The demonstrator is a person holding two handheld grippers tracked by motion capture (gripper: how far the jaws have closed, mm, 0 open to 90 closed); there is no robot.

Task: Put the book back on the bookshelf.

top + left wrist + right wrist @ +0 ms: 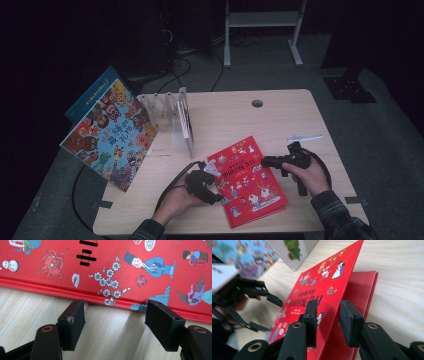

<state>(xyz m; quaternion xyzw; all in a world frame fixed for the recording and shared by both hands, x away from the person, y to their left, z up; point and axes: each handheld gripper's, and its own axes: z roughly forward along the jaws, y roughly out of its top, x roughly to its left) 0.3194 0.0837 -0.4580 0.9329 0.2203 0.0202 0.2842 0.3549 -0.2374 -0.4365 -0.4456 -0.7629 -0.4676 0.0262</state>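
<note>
Red book (248,181) long axis running away from the person; raised cover edge clamped in right gripper (327,317), left gripper (113,326) jaws released just short of spine.

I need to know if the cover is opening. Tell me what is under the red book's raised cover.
Under the raised cover lie the red book's pages, their edge showing. Any print there stays hidden.
</note>
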